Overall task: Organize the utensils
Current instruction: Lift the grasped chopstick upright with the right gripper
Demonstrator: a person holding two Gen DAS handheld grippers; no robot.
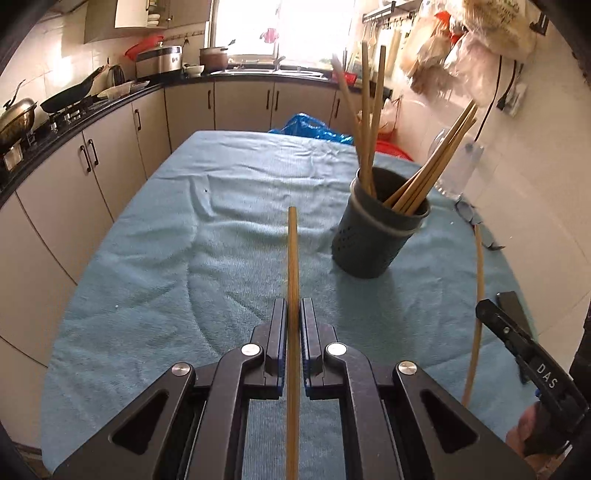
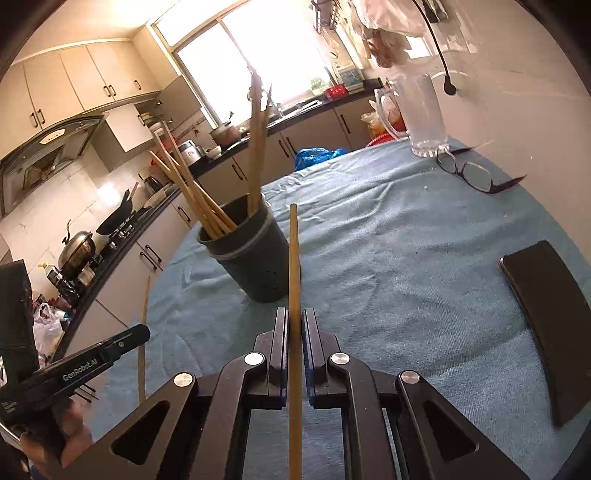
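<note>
- Between the pressed-together jaws of the left gripper (image 1: 293,306) sits one wooden chopstick (image 1: 293,258), pinched and pointing forward above the cloth.
- Beside it, the right gripper (image 2: 294,317) pinches a second chopstick (image 2: 294,266) the same way.
- Ahead of both stands the dark holder (image 1: 376,236), upright on the blue cloth (image 1: 184,258), with more chopsticks leaning inside.
- Farther right lie glasses (image 2: 469,173), a clear jug (image 2: 424,118) and a black phone (image 2: 546,325).

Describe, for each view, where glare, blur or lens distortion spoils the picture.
Left wrist view: the window is blown out white, and the counter edge bows from the fisheye. Right wrist view: the window glares too, and the glass pitcher looks washed out and soft.
</note>
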